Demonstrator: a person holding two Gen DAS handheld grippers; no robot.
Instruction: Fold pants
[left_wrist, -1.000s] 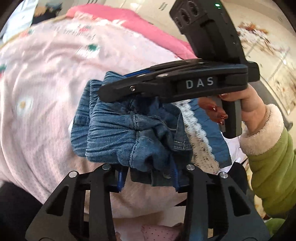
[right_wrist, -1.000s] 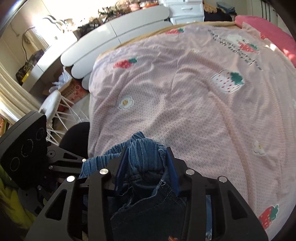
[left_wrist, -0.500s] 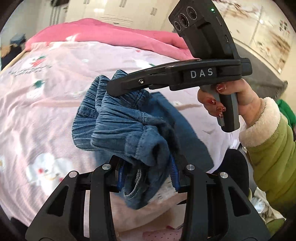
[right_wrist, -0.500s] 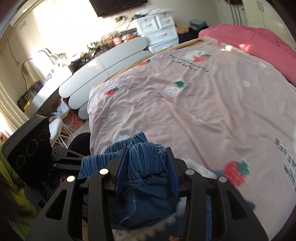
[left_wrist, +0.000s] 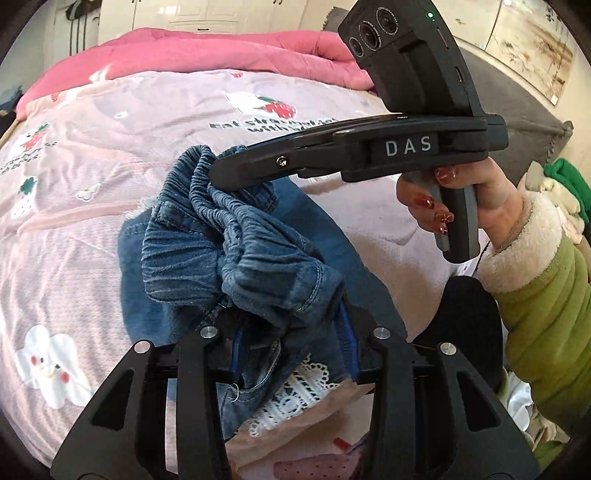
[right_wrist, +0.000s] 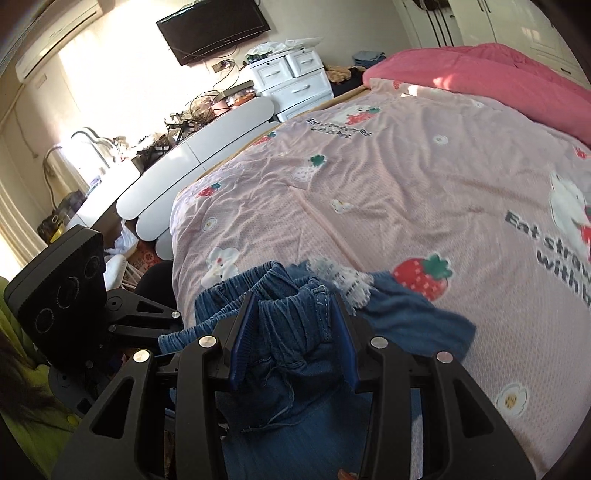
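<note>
The blue denim pants (left_wrist: 236, 254) with a gathered waistband and white lace trim hang bunched above the pink bed sheet (left_wrist: 74, 206). My left gripper (left_wrist: 291, 343) is shut on a wad of the waistband. My right gripper (right_wrist: 291, 332) is shut on another part of the waistband (right_wrist: 291, 317); it also shows from the side in the left wrist view (left_wrist: 218, 177), held by a hand in a green sleeve. A pant leg (right_wrist: 410, 321) with lace trails onto the sheet.
A pink quilt (left_wrist: 207, 51) lies at the far end of the bed. A white footboard (right_wrist: 192, 158), a white drawer chest (right_wrist: 295, 81) and a cluttered desk stand beyond the bed's left side. The left gripper's body (right_wrist: 62, 295) is at lower left.
Both grippers have lifted and swung with the pants toward the middle of the bed. The pant legs have dropped and spread out onto the sheet. Both grips are unchanged.
</note>
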